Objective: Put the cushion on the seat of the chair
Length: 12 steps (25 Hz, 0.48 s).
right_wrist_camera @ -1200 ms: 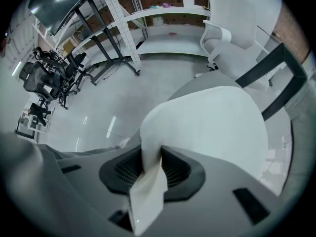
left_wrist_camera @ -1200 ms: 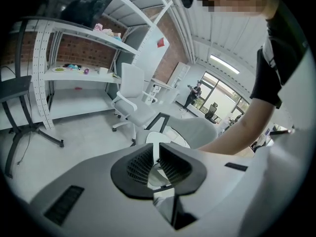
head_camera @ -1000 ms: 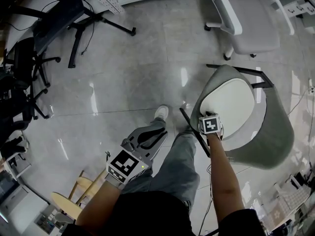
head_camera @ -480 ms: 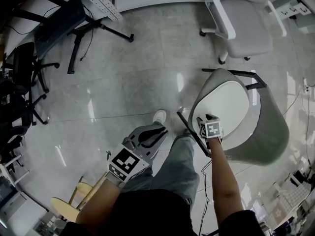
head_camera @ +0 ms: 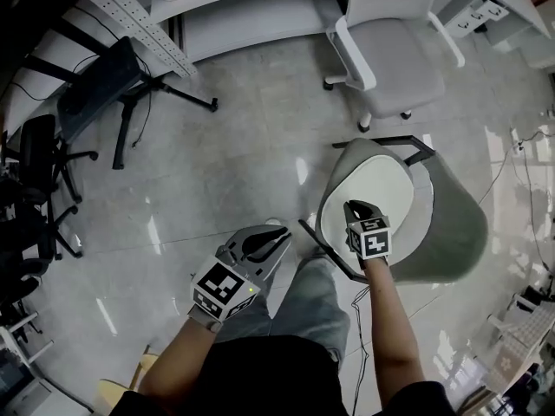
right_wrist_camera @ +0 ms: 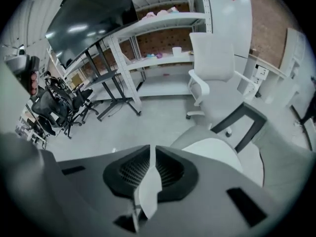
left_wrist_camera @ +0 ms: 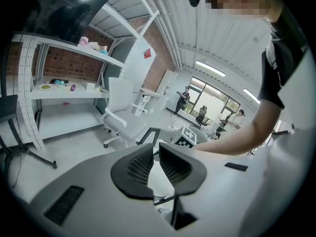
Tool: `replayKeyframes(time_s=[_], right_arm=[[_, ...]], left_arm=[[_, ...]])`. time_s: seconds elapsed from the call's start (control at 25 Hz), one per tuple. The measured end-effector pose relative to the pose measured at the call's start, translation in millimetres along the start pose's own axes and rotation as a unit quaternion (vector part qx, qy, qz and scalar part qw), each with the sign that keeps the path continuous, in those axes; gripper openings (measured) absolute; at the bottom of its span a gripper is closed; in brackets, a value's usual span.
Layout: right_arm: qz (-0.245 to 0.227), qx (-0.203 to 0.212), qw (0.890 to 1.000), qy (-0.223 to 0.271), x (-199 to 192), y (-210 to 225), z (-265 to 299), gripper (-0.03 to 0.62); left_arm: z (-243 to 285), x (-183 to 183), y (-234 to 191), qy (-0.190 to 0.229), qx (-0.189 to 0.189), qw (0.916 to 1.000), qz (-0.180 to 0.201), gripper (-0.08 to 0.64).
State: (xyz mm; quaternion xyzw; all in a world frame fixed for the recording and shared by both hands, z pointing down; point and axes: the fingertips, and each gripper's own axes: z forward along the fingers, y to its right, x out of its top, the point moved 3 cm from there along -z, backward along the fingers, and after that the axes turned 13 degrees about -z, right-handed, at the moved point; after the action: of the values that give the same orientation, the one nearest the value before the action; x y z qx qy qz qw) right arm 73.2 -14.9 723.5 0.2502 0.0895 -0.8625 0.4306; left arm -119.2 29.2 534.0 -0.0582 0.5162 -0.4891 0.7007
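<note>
A white cushion lies flat on the seat of the grey shell chair with black legs. My right gripper hangs above the cushion's near edge and points steeply down. Its jaws are closing, a thin slit still shows between them, and nothing is in it. In the right gripper view the right gripper has the cushion beyond it, untouched. My left gripper is off to the left over the floor, beside my leg, and holds nothing. In its own view the left gripper has its tips close together.
A white office chair stands behind the shell chair. White shelving runs along the far wall. Black stands and black office chairs fill the left side. My legs and one shoe are below the grippers.
My right gripper has lifted off the cushion's near edge and its jaws have drawn together; the cushion stays on the seat. The left gripper has risen a little.
</note>
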Motion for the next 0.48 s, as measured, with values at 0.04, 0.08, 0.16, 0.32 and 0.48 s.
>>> replayKeyframes(time_s=[0.04,0.08,0.16,0.32,0.48], right_arm=[[0.004,-0.002,1.0,0.015,10.5,0.9,-11.6,0.04],[0.012,-0.004,0.999,0.03,19.7,2.1,-23.3,0.034],[0.031,-0.009,0.998,0.058,36.4,4.7,-46.3,0.021],[0.033,-0.037,0.994,0.093,64.3,11.2,-92.2,0.011],[0.035,-0.063,0.988,0.138,89.9,19.3,-143.4,0.011]], left_arm=[[2.5,5.7,3.5,0.002,-0.005,1.0,0.005,0.029],[5.0,11.2,7.5,0.003,-0.01,0.9999,0.01,0.029],[10.1,22.3,15.7,0.005,-0.022,0.9995,0.02,0.029],[22.8,45.5,32.6,0.014,-0.048,0.9985,0.024,0.029],[37.6,74.5,53.7,0.027,-0.075,0.9963,0.032,0.028]])
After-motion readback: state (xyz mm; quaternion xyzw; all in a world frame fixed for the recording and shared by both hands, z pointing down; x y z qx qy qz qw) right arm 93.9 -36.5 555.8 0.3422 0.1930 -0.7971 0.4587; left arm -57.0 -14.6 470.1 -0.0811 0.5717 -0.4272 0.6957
